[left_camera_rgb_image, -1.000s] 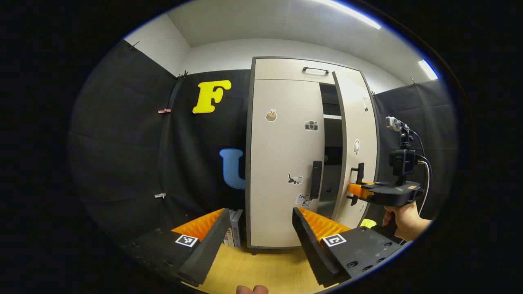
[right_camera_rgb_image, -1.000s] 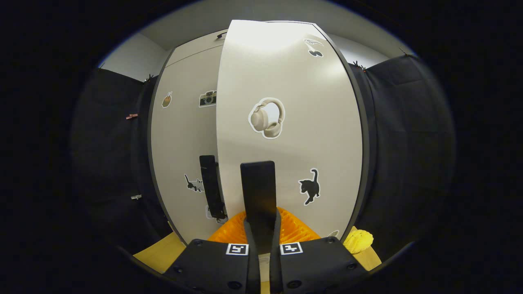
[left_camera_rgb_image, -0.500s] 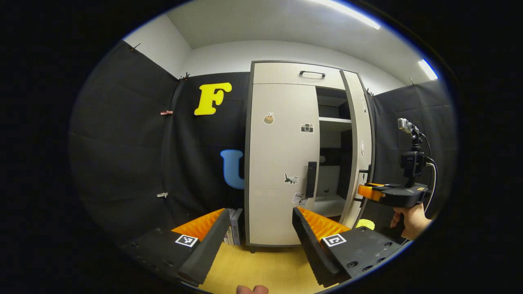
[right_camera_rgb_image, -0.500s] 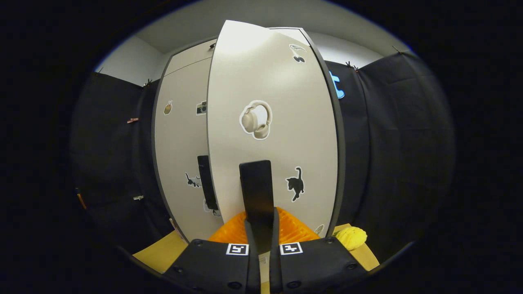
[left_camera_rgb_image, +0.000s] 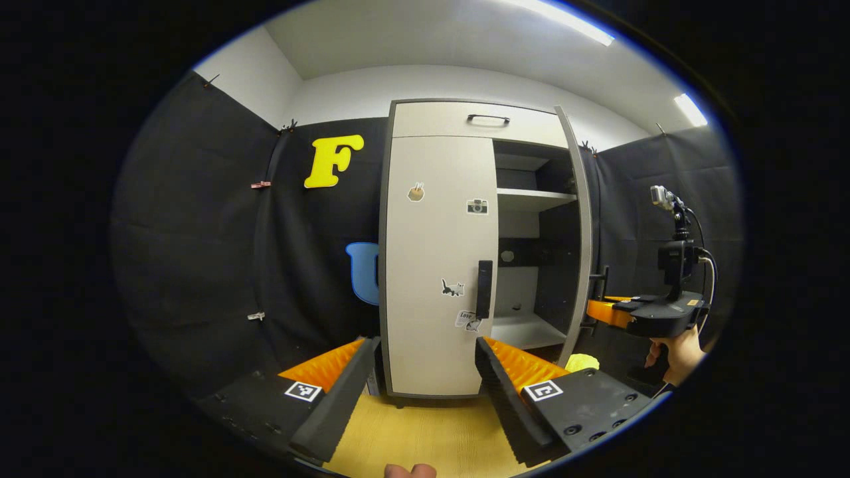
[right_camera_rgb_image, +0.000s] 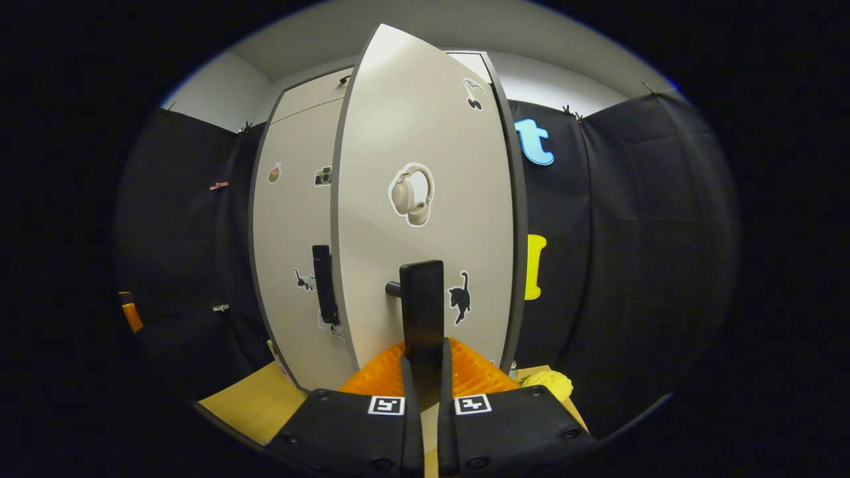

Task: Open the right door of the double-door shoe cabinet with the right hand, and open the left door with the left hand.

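Observation:
The beige shoe cabinet (left_camera_rgb_image: 458, 123) stands ahead on the floor. Its left door (left_camera_rgb_image: 438, 265) is closed, with a black upright handle (left_camera_rgb_image: 484, 289) at its right edge. My left gripper (left_camera_rgb_image: 425, 358) hangs open some way in front of that door, with nothing between its fingers. The right door (left_camera_rgb_image: 579, 232) stands swung out, edge-on in the left gripper view, baring the shelves (left_camera_rgb_image: 534, 196) inside. In the right gripper view the right door (right_camera_rgb_image: 425, 166) faces me, and my right gripper (right_camera_rgb_image: 425, 362) is shut on its black handle (right_camera_rgb_image: 423, 305). A hand (left_camera_rgb_image: 674, 352) holds that gripper.
A yellow lump (left_camera_rgb_image: 581, 362) lies on the wooden floor (left_camera_rgb_image: 425, 431) by the foot of the open door, also seen as the yellow lump (right_camera_rgb_image: 548, 383) in the right gripper view. Black cloth walls close in both sides.
The right door has swung much wider, from a narrow gap to nearly square to the cabinet, drawn by my right gripper on its handle. My left gripper stays open.

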A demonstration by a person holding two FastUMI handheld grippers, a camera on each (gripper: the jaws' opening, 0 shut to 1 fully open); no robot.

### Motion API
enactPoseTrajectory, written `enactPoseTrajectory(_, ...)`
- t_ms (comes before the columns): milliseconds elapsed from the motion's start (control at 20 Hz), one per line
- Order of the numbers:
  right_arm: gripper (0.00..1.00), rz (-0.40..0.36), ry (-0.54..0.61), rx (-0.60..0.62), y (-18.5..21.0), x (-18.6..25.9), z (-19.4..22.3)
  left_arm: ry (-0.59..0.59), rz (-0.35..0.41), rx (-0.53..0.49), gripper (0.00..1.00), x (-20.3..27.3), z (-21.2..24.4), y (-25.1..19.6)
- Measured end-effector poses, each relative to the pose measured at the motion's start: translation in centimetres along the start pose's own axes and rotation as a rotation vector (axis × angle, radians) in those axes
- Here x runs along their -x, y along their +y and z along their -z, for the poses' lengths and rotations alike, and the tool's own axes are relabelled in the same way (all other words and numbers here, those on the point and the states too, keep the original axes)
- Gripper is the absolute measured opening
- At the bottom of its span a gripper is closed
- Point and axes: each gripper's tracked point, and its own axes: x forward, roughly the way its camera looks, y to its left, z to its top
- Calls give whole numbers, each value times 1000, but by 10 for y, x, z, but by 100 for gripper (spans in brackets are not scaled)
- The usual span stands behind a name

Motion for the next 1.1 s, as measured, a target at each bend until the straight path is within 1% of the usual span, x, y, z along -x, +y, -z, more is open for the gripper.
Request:
enactPoseTrajectory(200,12,6,-8,16,-10,4,-1,-6,15,-6,95,-1,-4,-14)
enactPoseTrajectory(350,12,11,-9,-8,-17,7,-1,-6,24,-8,95,-1,-3,-23)
enactPoseTrajectory(400,13,10,-5,2,-19,8,0,-5,26,-8,95,-2,-4,-27)
enactPoseTrajectory(450,18,8,-3,13,-20,9,0,-4,30,-8,95,-2,-3,-30)
enactPoseTrajectory(500,20,8,-3,10,-21,9,0,-2,35,-7,95,-3,-3,-33)
enactPoseTrajectory(550,20,10,-1,-1,-23,10,1,-1,39,-7,95,-3,-3,-36)
enactPoseTrajectory(600,16,16,-3,-12,-25,10,1,-1,42,-9,95,-4,-3,-39)
enactPoseTrajectory(650,20,24,-7,-13,-28,12,0,-1,44,-10,95,-3,-3,-41)
enactPoseTrajectory(950,20,68,-23,-17,-49,16,-4,-2,54,-14,95,-4,-4,-52)
enactPoseTrajectory(1100,20,116,-23,-8,-70,20,-4,0,71,-21,95,-5,-5,-64)
